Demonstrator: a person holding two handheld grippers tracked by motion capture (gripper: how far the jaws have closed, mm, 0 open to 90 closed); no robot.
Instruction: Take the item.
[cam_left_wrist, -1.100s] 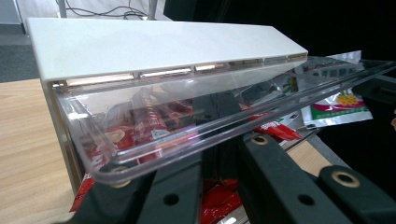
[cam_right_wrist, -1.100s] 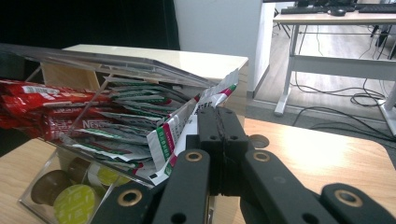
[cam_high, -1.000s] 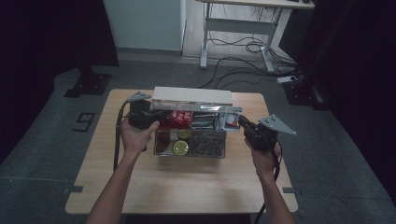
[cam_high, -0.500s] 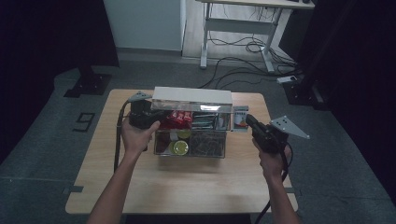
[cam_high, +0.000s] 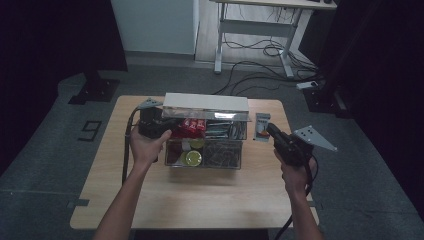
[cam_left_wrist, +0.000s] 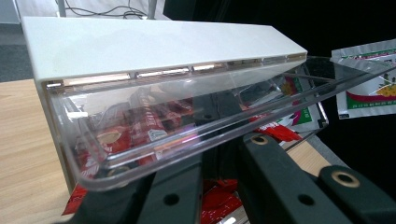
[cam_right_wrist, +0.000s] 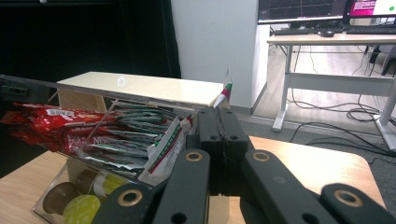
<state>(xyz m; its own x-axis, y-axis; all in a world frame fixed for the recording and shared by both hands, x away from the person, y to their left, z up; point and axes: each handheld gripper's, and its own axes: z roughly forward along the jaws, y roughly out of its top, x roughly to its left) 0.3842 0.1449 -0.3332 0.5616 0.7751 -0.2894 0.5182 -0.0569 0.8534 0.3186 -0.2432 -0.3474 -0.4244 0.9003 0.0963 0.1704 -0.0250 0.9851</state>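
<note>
My left gripper (cam_high: 159, 123) pinches the clear lid (cam_left_wrist: 196, 126) of the organizer box (cam_high: 205, 145). My right gripper (cam_high: 280, 139), jaws closed & empty, sits right of box, near a sachet (cam_high: 261, 126).

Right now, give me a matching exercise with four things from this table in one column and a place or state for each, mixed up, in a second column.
1. red packets
2. yellow-green capsule
3. loose sachet
4. clear lid

a. front compartment of the clear organizer
b. flat on the table, right of the organizer
c. raised above the left gripper
d. rear-left compartment

Pairs: 1-d, 2-a, 3-b, 4-c
</note>
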